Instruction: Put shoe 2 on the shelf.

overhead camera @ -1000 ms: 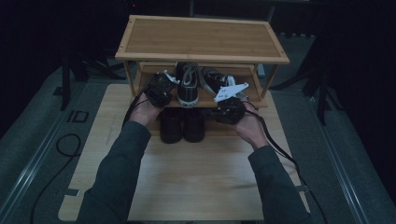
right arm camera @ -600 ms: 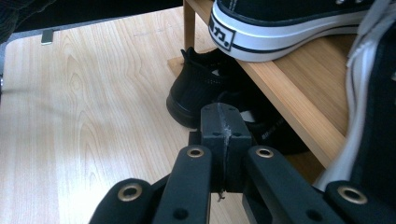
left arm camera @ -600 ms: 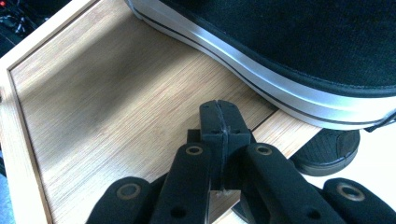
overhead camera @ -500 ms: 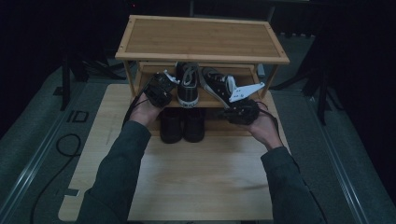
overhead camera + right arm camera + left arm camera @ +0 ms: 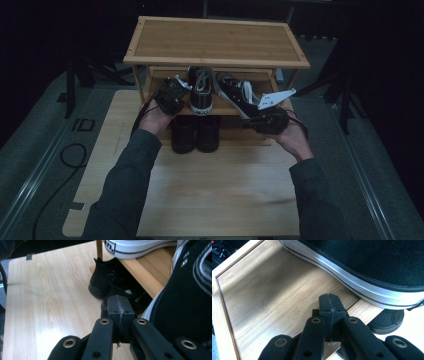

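Premises are presenting as a dim recording studio or lab: black stand legs (image 5: pixel 70 85) are flanking a pale wooden tabletop (image 5: pixel 215 195), a black cable (image 5: pixel 60 175) is trailing across grey floor matting (image 5: pixel 30 165), with darkness surrounding.

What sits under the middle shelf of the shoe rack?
Under the middle shelf stands a pair of black shoes, heels toward the person. Their front parts are covered by the shelf and in shadow, so anything farther back cannot be made out.
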A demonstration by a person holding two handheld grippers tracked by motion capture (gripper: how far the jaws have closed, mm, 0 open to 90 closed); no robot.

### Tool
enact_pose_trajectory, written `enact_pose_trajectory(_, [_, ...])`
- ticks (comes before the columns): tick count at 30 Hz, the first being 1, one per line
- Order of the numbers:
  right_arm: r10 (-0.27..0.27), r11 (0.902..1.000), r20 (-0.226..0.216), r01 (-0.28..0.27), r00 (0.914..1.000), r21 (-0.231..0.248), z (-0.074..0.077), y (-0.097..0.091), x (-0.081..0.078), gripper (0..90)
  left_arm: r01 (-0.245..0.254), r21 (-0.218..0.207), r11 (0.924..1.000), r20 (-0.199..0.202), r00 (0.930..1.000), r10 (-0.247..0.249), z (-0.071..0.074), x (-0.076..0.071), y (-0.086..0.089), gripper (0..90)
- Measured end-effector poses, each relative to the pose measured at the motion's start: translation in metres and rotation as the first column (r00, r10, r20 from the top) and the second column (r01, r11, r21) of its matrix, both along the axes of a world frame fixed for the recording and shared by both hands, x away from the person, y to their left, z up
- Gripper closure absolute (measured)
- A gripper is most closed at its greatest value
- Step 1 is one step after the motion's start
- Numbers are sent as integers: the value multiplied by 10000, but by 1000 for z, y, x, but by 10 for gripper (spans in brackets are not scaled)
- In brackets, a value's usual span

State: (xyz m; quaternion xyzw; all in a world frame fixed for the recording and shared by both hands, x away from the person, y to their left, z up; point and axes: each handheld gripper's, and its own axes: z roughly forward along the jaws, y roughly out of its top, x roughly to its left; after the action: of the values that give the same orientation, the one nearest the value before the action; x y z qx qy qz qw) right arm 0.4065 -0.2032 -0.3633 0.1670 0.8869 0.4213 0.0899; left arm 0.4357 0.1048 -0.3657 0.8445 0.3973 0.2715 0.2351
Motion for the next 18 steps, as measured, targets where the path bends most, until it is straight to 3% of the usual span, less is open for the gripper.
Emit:
enact_pose_trajectory(12, [14,9998,-141,-11,9999,178,-1,-20,-2,900,2,-84,10000,-2,10000,-2,0,0,1,900])
enact_pose_trajectory(18, [-112,9997,-236,117,9997,222,-4,-42,-6,900,7,-77,10000,-3,10000,-7,0,0,1,900])
